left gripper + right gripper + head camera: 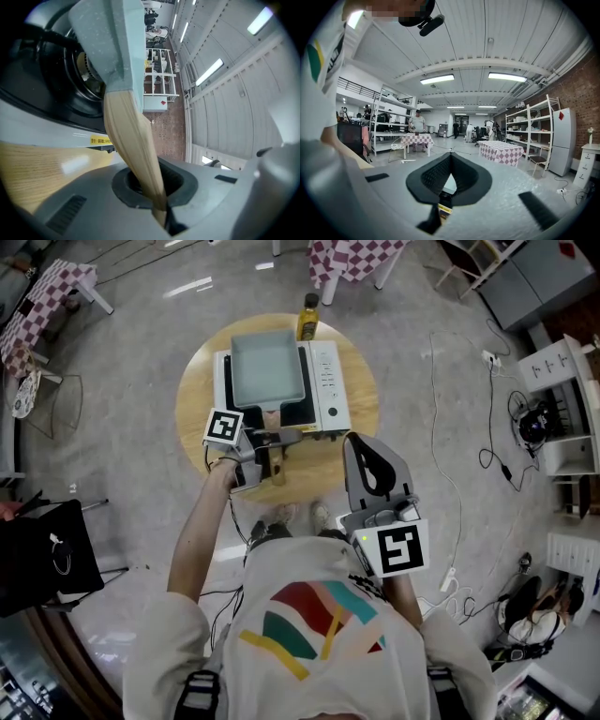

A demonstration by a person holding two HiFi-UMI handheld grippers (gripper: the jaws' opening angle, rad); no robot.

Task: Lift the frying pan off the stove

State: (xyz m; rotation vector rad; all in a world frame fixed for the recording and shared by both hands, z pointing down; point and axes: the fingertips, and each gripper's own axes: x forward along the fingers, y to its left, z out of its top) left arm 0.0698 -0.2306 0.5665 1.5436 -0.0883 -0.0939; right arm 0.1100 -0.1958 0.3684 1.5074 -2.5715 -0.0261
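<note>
While the person's left forearm (201, 526) reaches out over the round bench (200, 381), the left claw (271, 440) points level, clamped shut on the wooden handle (277, 467) of the frying pan (267, 371), which lies over the stove (329, 385). Only the left gripper view shows the handle (133, 140) wedged between the pads (180, 185). The right claw (356, 444) is held back by the torso, closed and empty (450, 157).

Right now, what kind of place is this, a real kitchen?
Probably a big workshop hall, not a home kitchen: the stove sits on a round table, cables trail over the floor, and open shelves line a brick wall.
</note>
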